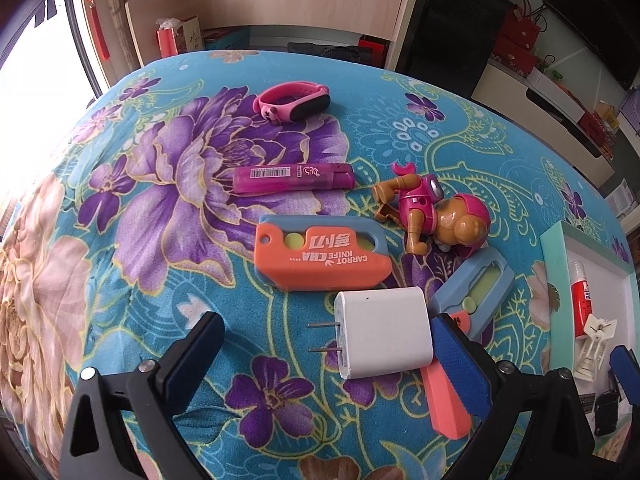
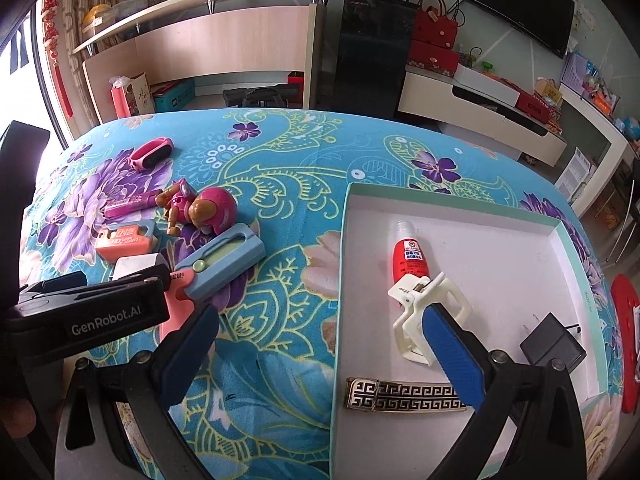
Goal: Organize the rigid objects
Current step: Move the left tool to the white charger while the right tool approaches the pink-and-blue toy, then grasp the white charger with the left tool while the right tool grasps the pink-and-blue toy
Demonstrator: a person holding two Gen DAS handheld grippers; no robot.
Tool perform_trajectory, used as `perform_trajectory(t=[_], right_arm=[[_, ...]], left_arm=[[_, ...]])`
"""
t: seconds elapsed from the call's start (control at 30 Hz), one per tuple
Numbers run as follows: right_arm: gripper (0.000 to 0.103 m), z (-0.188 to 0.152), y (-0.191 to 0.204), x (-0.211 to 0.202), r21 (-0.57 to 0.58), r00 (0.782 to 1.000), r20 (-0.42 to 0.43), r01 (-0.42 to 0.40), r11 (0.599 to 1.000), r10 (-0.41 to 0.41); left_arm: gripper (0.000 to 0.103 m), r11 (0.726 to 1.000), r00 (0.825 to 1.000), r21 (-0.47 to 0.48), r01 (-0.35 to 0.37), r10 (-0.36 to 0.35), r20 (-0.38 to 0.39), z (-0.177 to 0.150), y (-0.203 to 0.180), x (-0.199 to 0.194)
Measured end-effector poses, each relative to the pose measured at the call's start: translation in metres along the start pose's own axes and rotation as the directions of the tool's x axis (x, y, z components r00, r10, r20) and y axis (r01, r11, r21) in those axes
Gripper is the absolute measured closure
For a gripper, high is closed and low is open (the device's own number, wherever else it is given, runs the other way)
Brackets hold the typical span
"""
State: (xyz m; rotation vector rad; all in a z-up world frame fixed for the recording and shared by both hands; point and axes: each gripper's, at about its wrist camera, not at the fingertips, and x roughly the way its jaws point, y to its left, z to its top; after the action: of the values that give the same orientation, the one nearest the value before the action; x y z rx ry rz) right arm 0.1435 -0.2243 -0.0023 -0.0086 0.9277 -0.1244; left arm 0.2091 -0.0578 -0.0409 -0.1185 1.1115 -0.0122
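left tool: jaws wide apart around white charger, lower centre of frame, holding nothing | right tool: wide open, empty, one finger over white clip in box, right of frame

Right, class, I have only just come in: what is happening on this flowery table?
A person holding a gripper in each hand is sorting small things into a white tray. The left gripper is open around a white plug adapter, not yet clamped. The right gripper hangs open over the tray's near edge, holding nothing. In the tray lie a red glue bottle, a white clip, a black adapter and a patterned buckle. Toys and a pink watch remain outside.
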Motion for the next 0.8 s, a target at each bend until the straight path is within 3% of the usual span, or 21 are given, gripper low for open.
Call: perform_trajectory(t=[0.8], right_arm=[[0.002, 0.002, 0.044, 0.011, -0.084, 0.993, -0.015, -0.12, 0.989, 0.119]], left_arm=[[0.0, 0.992, 0.999, -0.124, -0.038, 0.037, -0.012, 0.003, 0.051, -0.003]])
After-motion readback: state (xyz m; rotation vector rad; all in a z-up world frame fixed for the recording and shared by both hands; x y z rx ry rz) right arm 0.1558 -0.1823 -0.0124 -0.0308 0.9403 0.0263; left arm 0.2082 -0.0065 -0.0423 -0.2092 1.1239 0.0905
